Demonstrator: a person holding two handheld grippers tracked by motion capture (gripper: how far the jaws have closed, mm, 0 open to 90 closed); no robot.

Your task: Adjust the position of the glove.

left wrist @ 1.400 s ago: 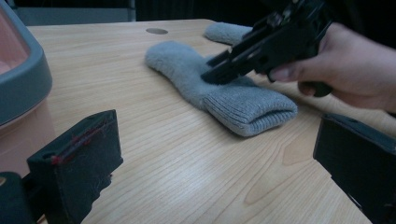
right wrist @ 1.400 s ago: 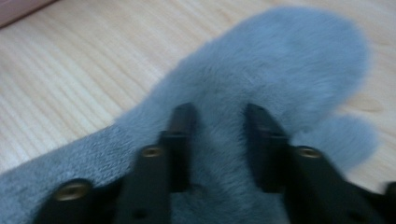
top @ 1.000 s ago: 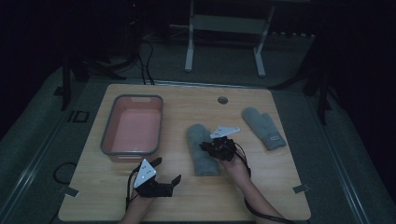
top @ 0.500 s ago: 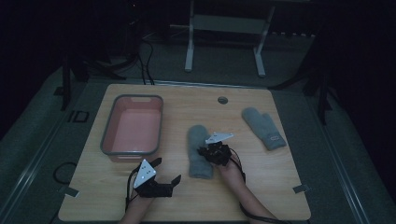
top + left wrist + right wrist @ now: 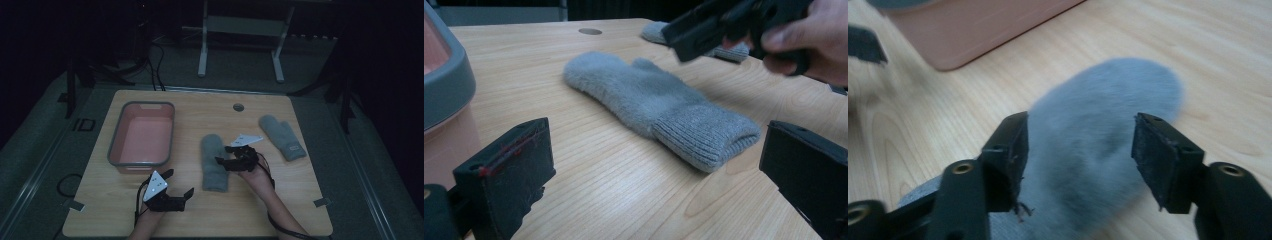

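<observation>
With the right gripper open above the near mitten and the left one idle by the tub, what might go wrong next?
1. The right gripper, whose jaws have just been opening, hangs over the near mitten with nothing pressed between them; closing on fluffy pile alone may let it slip out.
2. The far mitten lies apart from the tub, so it needs a long carry.
3. The left gripper, open, sits close to the near mitten's cuff and may get in the way.
</observation>
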